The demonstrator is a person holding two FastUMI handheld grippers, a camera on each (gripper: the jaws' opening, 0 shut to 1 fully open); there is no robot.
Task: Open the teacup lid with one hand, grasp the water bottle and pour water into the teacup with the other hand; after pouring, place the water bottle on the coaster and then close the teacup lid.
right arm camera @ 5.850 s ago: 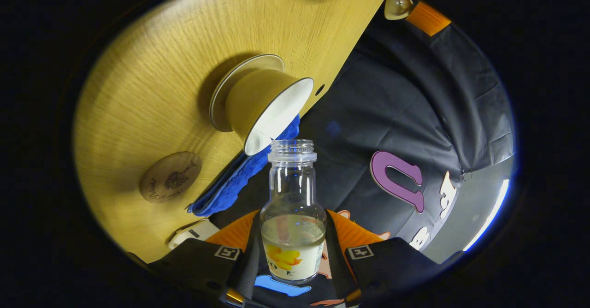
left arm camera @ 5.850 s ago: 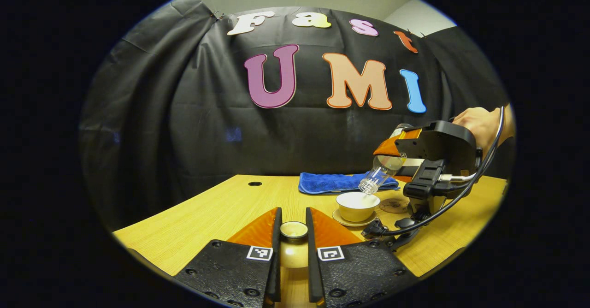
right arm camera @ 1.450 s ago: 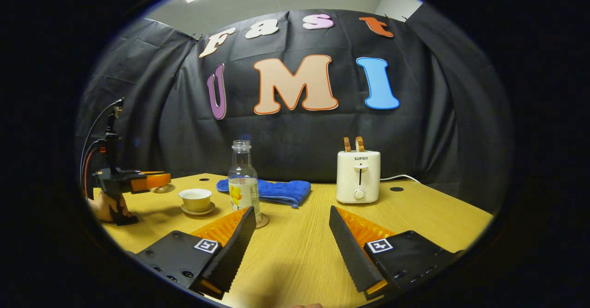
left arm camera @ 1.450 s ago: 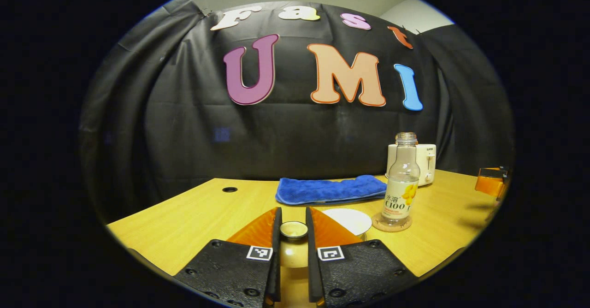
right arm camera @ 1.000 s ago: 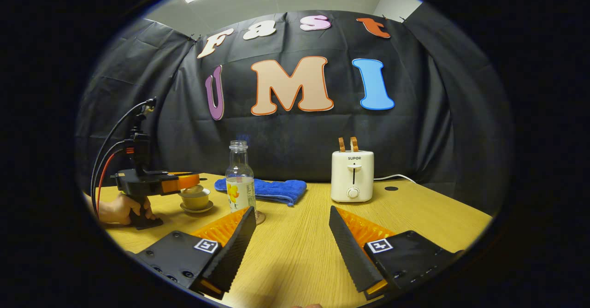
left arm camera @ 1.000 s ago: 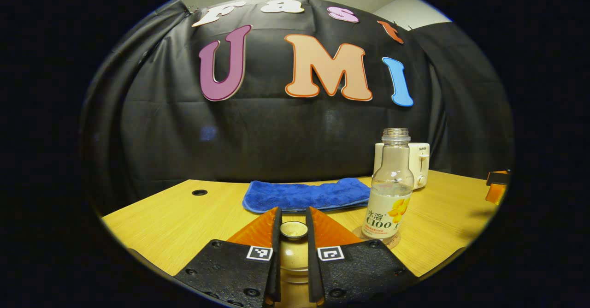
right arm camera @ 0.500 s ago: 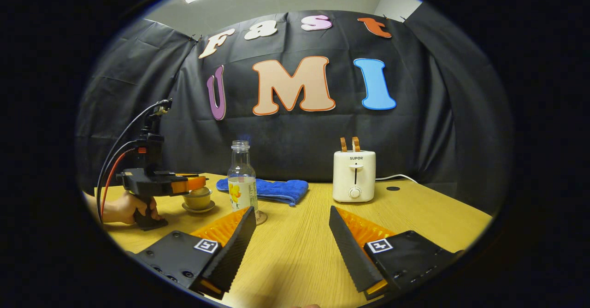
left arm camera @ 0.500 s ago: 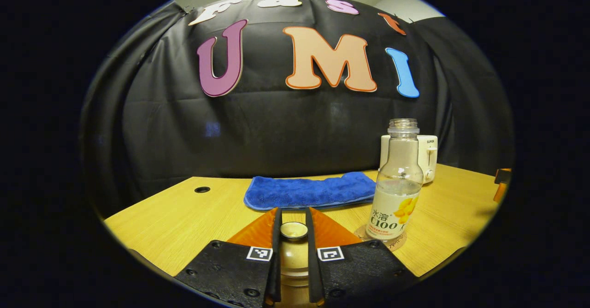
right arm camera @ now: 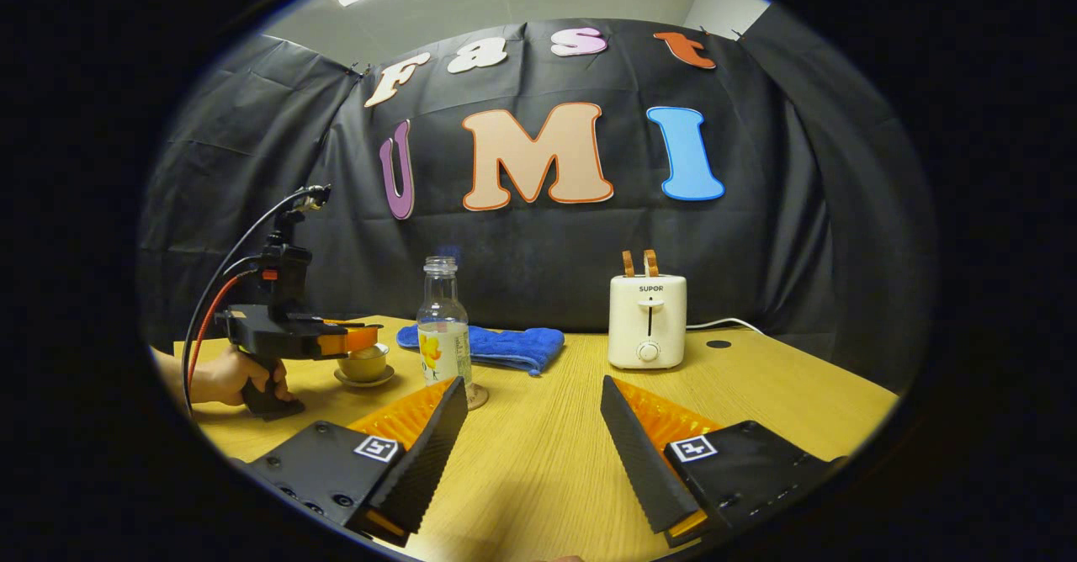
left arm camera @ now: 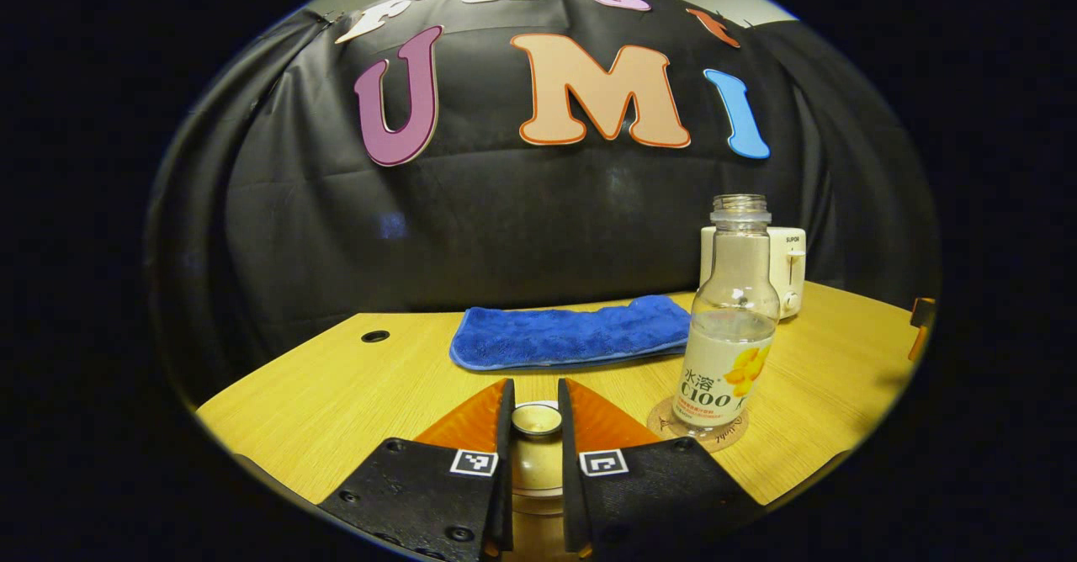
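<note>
My left gripper (left arm camera: 535, 387) is shut on the knob of the tan teacup lid (left arm camera: 536, 421). In the right gripper view the left gripper (right arm camera: 338, 341), held by a hand (right arm camera: 220, 375), sits level right over the tan teacup (right arm camera: 364, 366) on its saucer (right arm camera: 363, 380). Whether the lid rests on the cup I cannot tell. The clear water bottle (left arm camera: 729, 326), part full and uncapped, stands upright on the round coaster (left arm camera: 698, 429). The same bottle (right arm camera: 443, 333) is just beyond my right gripper (right arm camera: 532, 389), which is open and holds nothing.
A folded blue cloth (left arm camera: 572, 339) lies behind the cup near the booth wall. A white toaster (right arm camera: 647, 320) with a cord stands at the back of the wooden table (right arm camera: 547, 461). Cable holes sit in the table's far corners.
The left gripper, still holding the lid, has moved right and sunk over the teacup. The bottle stands on the coaster and the right gripper stays open, drawn back from it.
</note>
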